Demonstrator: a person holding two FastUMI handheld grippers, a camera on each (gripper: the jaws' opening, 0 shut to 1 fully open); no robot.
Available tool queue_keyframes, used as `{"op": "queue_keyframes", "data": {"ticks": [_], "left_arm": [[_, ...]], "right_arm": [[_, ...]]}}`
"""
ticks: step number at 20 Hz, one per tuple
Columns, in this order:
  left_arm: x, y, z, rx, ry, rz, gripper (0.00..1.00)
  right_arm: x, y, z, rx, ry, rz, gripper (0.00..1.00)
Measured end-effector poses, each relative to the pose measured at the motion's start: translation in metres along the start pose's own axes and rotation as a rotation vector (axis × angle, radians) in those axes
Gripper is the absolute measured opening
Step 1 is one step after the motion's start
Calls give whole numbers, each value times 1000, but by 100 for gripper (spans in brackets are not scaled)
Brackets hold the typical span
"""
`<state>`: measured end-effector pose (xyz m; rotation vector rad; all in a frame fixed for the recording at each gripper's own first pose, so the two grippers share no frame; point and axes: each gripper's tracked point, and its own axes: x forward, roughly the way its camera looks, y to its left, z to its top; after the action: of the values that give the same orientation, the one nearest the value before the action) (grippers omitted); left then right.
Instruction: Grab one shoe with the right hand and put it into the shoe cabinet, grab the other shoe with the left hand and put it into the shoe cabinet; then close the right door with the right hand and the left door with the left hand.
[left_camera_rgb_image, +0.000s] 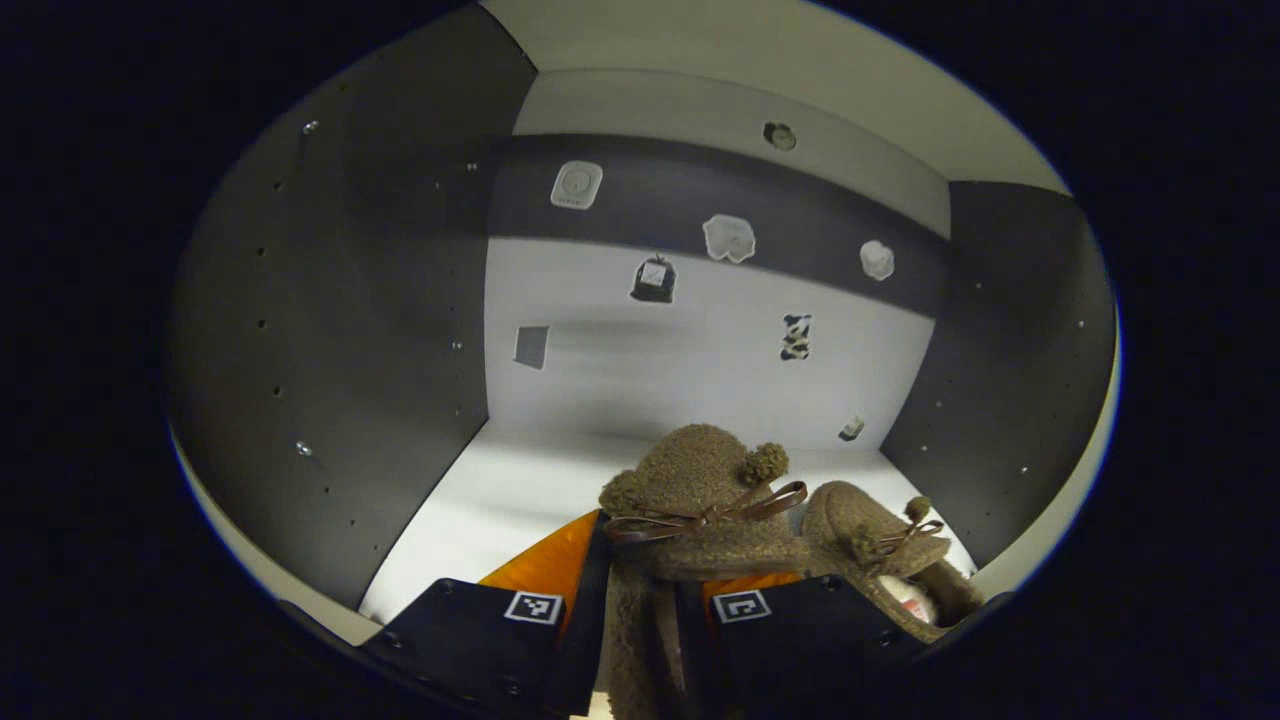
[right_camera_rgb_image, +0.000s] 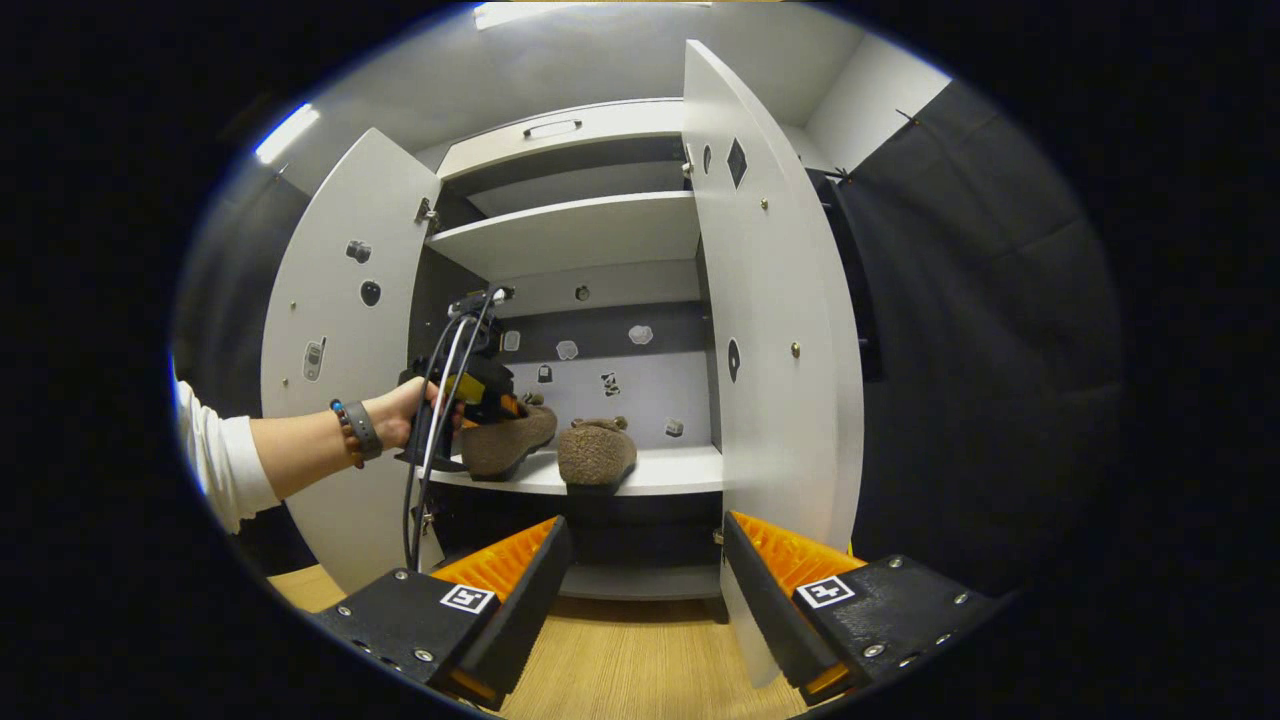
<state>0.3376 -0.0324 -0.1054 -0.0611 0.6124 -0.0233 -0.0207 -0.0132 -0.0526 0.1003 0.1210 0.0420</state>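
Fleecy brown fabric covers both slippers, so I judge them light, soft and easily squashed, with little risk of slipping or damage. The left gripper (left_camera_rgb_image: 640, 625) has its fingers closed on the heel end of the left shoe (left_camera_rgb_image: 700, 500), pressing the soft collar from both sides; that rear rim looks like the sensible place to hold, since the pile gives the fingers purchase and the sole below stays stiffer.

In the right gripper view, the left shoe (right_camera_rgb_image: 507, 440) sits at the front left edge of the cabinet shelf (right_camera_rgb_image: 660, 470), held by the left gripper (right_camera_rgb_image: 470, 395) in a person's hand (right_camera_rgb_image: 405, 415). Whether its sole fully rests on the shelf I cannot tell. The right shoe (right_camera_rgb_image: 596, 452) lies just beside it, nearer the shelf's middle, its heel at the front edge.

Both shoes point toe-first toward the cabinet's back wall, long axes running front to back, roughly parallel. In the left gripper view, the right shoe (left_camera_rgb_image: 875, 545) has its bow facing inward.

The right gripper (right_camera_rgb_image: 640, 590) hangs outside the cabinet with fingers spread wide, empty, between the left door (right_camera_rgb_image: 330, 300) and right door (right_camera_rgb_image: 770, 330), both open.
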Motion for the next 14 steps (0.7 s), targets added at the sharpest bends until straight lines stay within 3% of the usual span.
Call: {"op": "queue_keyframes", "data": {"ticks": [2,3,6,7,8,9,11,13,14], "left_arm": [[8,0,-9,-26,34,4,42],[11,0,-12,-35,40,-1,41],[15,5,-18,-80,54,-9,42],[13,10,-18,-83,54,-4,50],[13,12,-20,-82,56,-6,65],[11,13,-20,-83,57,-15,63],[10,16,-21,-91,54,-16,83],[4,18,-19,-98,47,-17,94],[-2,18,-16,-91,41,-14,95]], "right_arm": [[0,-1,4,0,-14,-1,98],[1,-3,4,0,-19,-6,94],[2,1,-1,8,-13,5,94],[3,1,-3,6,-8,6,94],[5,1,-6,4,-3,9,94],[6,3,-5,5,-2,13,94],[8,5,-3,10,-9,21,94],[9,7,-3,15,-12,28,94],[9,7,-3,16,-12,30,94]]}}
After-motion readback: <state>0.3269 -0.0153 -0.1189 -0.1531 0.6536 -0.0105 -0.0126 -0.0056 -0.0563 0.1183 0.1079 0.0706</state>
